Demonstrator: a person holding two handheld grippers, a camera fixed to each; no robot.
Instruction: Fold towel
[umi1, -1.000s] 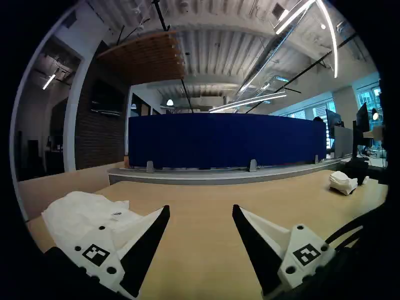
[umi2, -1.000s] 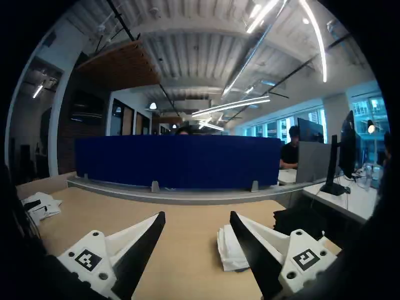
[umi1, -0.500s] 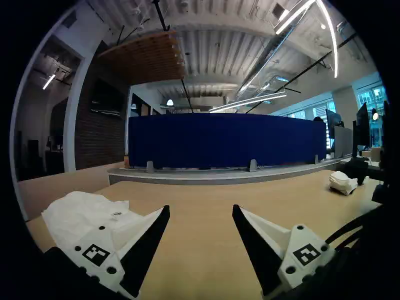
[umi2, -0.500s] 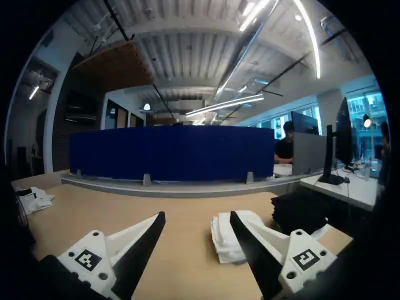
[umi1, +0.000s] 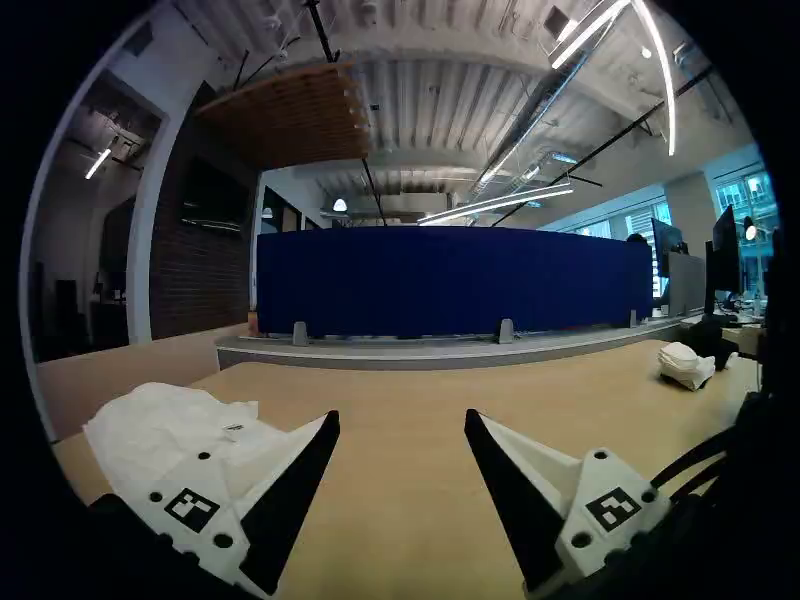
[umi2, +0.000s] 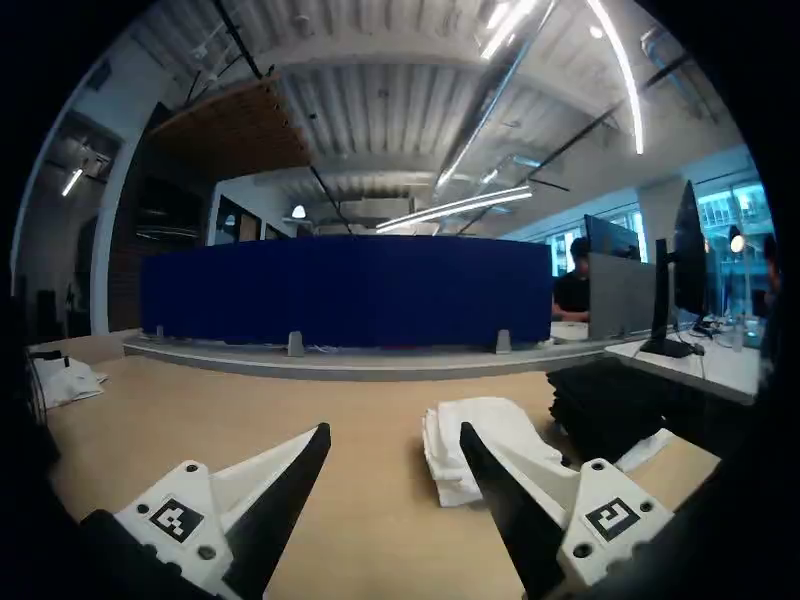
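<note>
In the left gripper view a crumpled white towel (umi1: 165, 432) lies on the wooden table at the lower left, partly behind my left finger. My left gripper (umi1: 402, 435) hovers open just above the table with nothing between its fingers. A folded white towel (umi1: 686, 365) sits far off at the right. In the right gripper view that folded white towel (umi2: 478, 440) lies close ahead, partly hidden by my right finger. My right gripper (umi2: 394, 447) is open and low over the table, the folded towel just right of its gap. The crumpled towel (umi2: 64, 380) lies at the far left.
A blue divider panel (umi1: 445, 280) on a grey rail runs along the table's far edge. A stack of dark cloth (umi2: 625, 402) lies right of the folded towel. Monitors (umi2: 688, 280) and a seated person (umi2: 573, 290) are on the neighbouring desk at the right.
My right gripper has sunk lower and moved toward the folded towel, which now looks nearer and larger. The left gripper has stayed still.
</note>
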